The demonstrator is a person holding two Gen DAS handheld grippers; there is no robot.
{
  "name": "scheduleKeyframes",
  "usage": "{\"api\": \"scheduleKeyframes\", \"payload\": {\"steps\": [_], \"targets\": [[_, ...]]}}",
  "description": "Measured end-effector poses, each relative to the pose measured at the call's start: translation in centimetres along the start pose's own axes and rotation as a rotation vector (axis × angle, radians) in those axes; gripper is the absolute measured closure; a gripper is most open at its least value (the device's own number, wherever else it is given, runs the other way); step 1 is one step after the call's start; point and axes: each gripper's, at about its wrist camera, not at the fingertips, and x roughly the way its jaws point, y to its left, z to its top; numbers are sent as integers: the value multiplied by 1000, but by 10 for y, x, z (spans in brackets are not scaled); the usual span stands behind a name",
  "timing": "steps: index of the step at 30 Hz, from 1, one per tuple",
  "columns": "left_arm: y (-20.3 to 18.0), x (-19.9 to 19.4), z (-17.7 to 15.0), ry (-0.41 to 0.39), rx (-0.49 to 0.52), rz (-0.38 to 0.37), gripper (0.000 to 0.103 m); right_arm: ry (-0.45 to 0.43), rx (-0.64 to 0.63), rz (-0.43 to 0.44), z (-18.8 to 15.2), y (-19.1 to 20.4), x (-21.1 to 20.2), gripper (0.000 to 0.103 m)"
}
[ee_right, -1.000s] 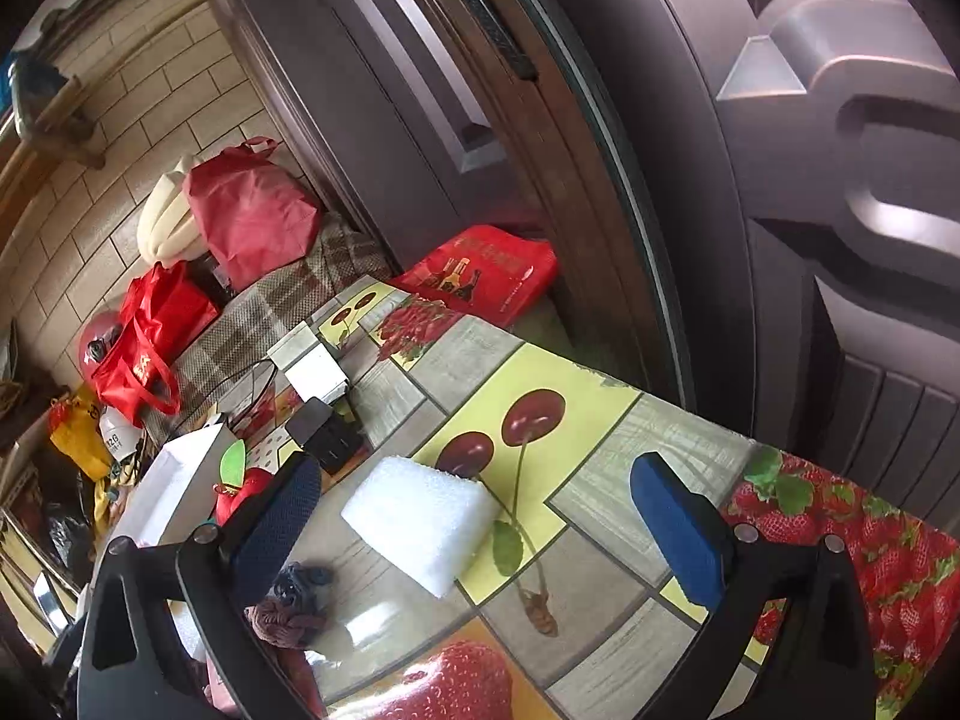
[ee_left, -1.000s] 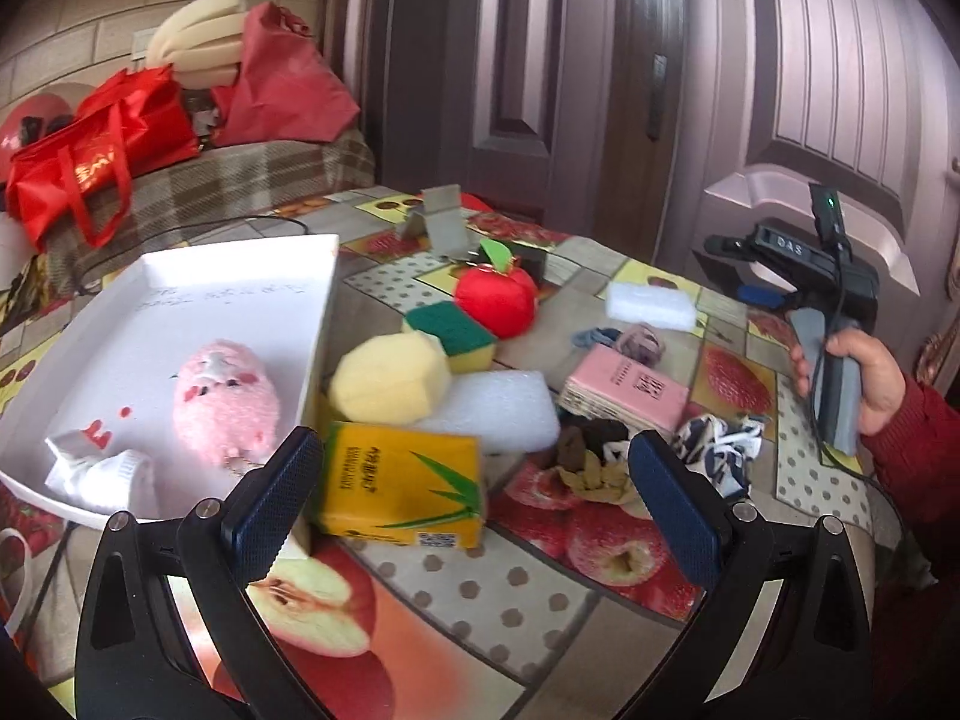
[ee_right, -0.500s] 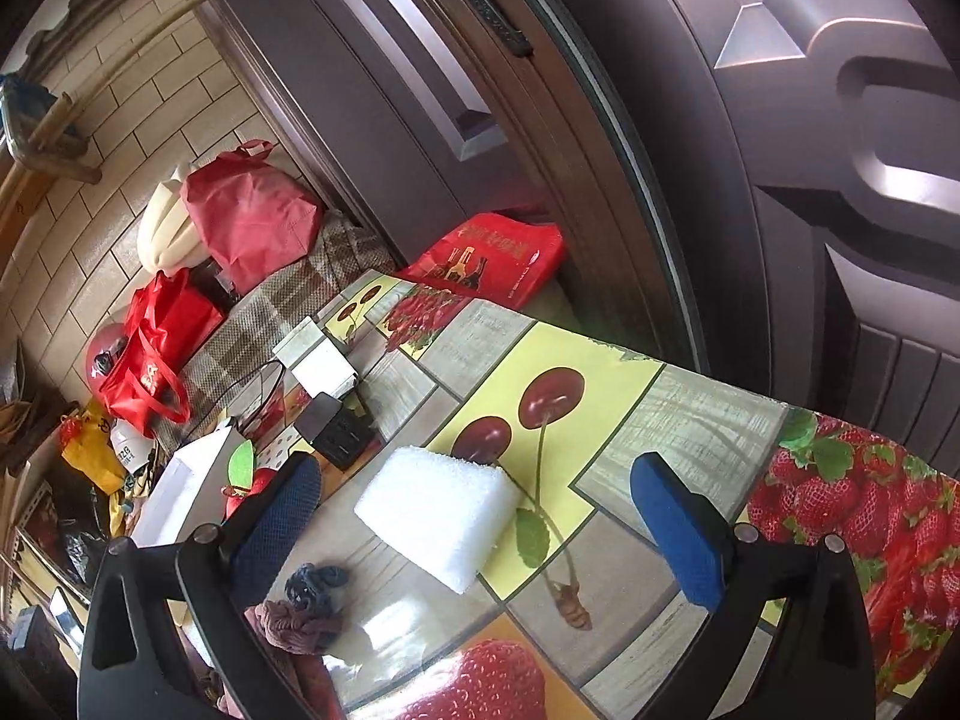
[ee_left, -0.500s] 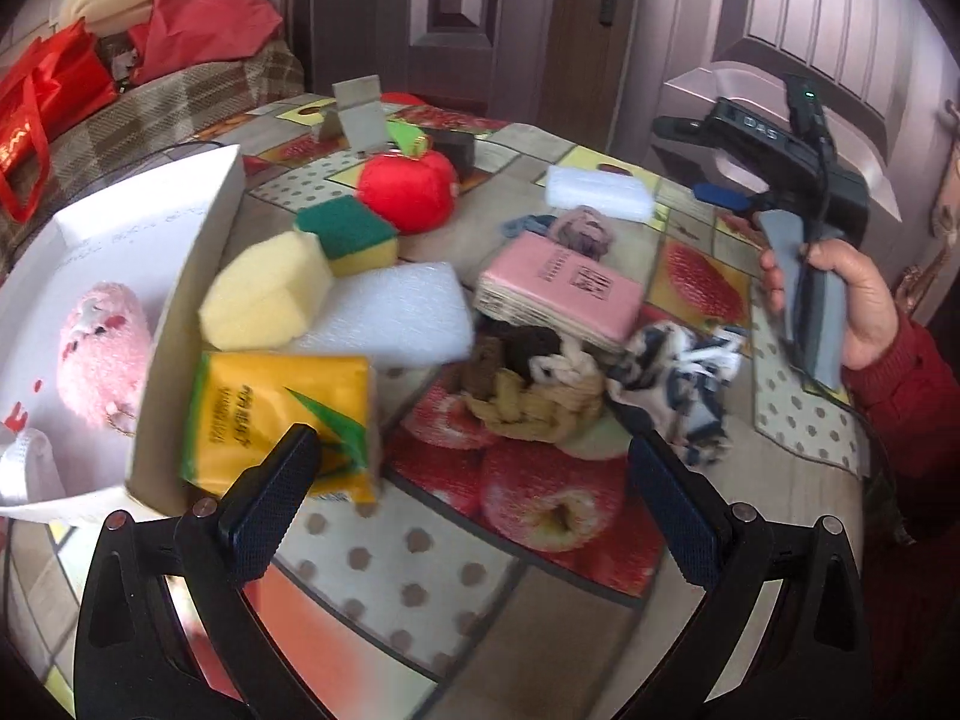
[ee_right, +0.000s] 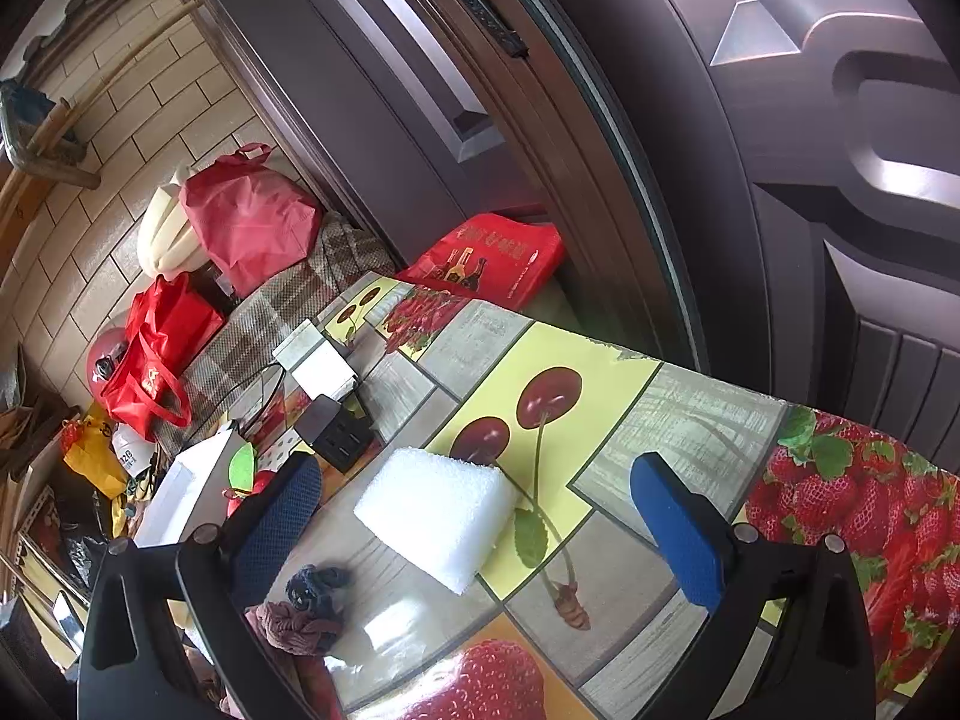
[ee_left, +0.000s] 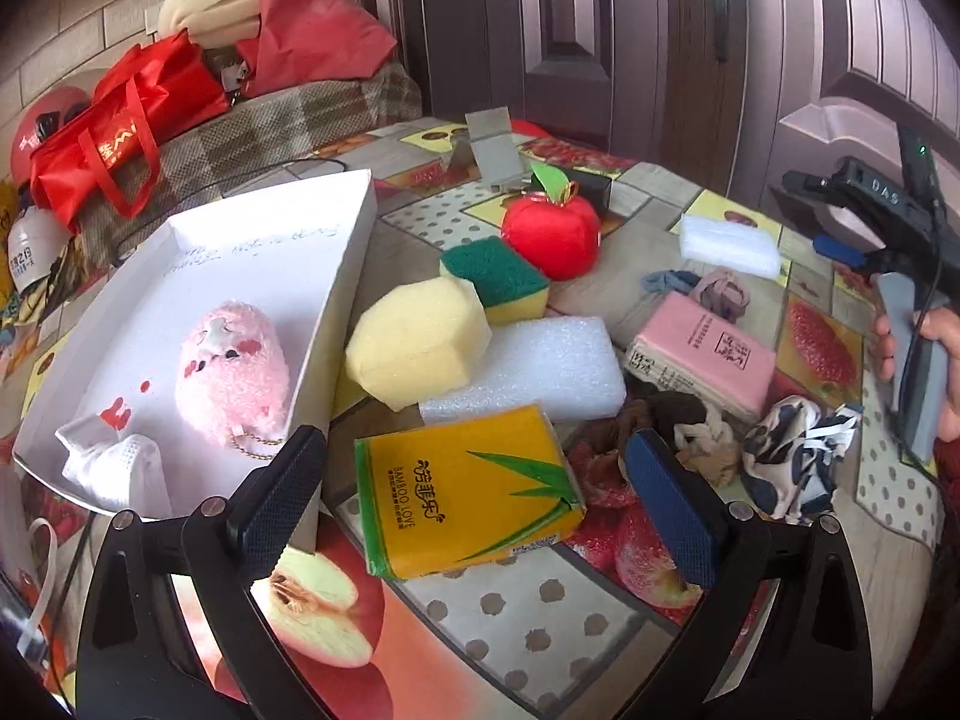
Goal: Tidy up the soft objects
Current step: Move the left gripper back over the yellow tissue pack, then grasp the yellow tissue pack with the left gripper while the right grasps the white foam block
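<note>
My left gripper [ee_left: 474,498] is open just above a yellow tissue pack [ee_left: 468,489], which lies between its fingers. Behind the pack lie a white foam block [ee_left: 540,369], a yellow sponge [ee_left: 417,348], a green-topped sponge [ee_left: 495,276] and a red plush apple [ee_left: 552,231]. A white tray [ee_left: 336,240] on the left holds a pink plush toy [ee_left: 234,375] and a white sock [ee_left: 120,468]. A pink tissue pack [ee_left: 702,354] and crumpled socks [ee_left: 786,456] lie to the right. My right gripper [ee_right: 474,519] is open over a smaller white foam block [ee_right: 438,510].
A person's hand [ee_left: 936,348] holds the right gripper at the table's right edge. A metal stand [ee_left: 492,147] and a black box [ee_right: 339,438] sit at the far side. Hair ties [ee_right: 309,600] lie near the right gripper. Red bags [ee_left: 120,132] rest on a sofa beyond.
The left wrist view swung right over the socks half a second ago, then came back left and closer; the yellow tissue pack now lies between its fingers. The right gripper barely shifted.
</note>
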Motion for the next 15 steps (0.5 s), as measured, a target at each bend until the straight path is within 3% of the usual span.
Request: {"api": "scheduleKeyframes", "payload": {"steps": [5, 7, 8, 15], "targets": [[-5, 12, -1, 51, 12, 42, 5, 3, 1, 8, 0, 1, 0, 0], [-4, 15, -3, 76, 3, 41, 16, 7, -2, 12, 0, 2, 2, 0], [-3, 17, -4, 91, -1, 29, 29, 7, -3, 13, 0, 3, 2, 0], [-6, 18, -8, 119, 1, 27, 27, 1, -5, 13, 0, 4, 1, 0]]}}
